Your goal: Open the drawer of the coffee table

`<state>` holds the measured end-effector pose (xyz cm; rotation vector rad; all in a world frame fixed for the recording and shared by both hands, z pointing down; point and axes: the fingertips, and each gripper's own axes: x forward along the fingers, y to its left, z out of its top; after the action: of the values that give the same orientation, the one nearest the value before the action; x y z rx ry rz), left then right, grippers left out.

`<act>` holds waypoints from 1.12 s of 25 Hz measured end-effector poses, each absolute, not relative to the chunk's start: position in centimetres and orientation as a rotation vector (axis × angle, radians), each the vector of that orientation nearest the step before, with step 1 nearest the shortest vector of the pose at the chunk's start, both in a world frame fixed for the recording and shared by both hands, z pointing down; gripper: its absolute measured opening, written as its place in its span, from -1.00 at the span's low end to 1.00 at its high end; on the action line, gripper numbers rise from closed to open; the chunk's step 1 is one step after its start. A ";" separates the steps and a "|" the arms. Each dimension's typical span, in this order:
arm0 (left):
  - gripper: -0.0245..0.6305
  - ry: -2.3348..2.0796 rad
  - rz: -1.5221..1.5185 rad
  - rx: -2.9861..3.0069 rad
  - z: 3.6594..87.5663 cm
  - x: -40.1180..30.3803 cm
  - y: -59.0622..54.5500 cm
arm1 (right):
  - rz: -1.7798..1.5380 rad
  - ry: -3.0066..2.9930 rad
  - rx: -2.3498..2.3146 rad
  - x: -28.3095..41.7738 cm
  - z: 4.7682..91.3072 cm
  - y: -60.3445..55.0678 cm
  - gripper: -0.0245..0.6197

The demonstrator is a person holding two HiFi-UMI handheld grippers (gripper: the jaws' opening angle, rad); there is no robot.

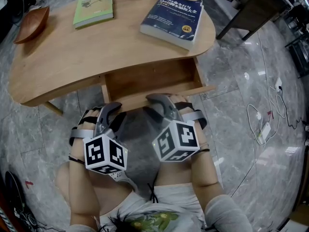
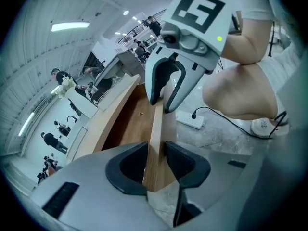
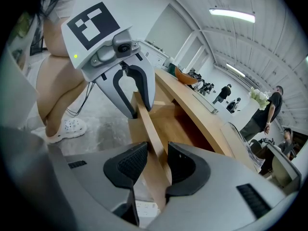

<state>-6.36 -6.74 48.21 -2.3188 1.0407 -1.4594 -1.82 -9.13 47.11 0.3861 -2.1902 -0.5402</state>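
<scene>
Head view: the drawer (image 1: 145, 79) sat part-way out from under the near edge of the coffee table's tabletop (image 1: 58, 62), its wooden inside open to the cam. Its front board (image 1: 207, 88) ran across just ahead of my two hands, the right end poking out past the table's edge.

Both tongs were on that board's top edge, side by side. Left tongs (image 1: 115, 110) were toward the board's left part and right tongs (image 1: 159, 101) nearer its middle, w/ a short gap btwn them.

In the left gripper view I saw the board's edge standing btwn the two dark pads, both pads against the wood, so I read those tongs as pinching the board. The right gripper view gave the same: board edge running up btwn the ribbed pads, each pad on a face of it, tongs pinching it. Each cam also caught the other tongs straddling the same board further along.

On the tabletop, well back from the drawer, lay a thick blue book (image 1: 174, 16) at the right and a thin green book (image 1: 94, 6) at the left. A brown dish (image 1: 31, 23) hung at the far-left edge.

Below was a grey marbled floor (image 1: 231, 124), w/ a white power strip (image 1: 264, 132) and its cable off to the right.
</scene>
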 end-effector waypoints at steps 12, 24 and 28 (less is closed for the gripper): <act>-0.56 0.999 -1.464 -2.347 48.3 -6.0 -6.1 | -0.516 -2.179 0.370 -1.4 47.3 -8.6 -0.50; -0.59 0.947 -1.475 -2.390 48.5 -5.5 -5.2 | -0.489 -2.170 0.336 -1.1 47.5 -7.8 -0.51; -0.60 0.925 -1.484 -2.406 48.6 -5.5 -4.9 | -0.480 -2.169 0.327 -1.0 47.5 -7.5 -0.52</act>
<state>-5.46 -4.87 48.56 -2.4061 0.9251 -1.4843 -0.97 -7.48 47.52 0.3270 -2.1692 -0.4801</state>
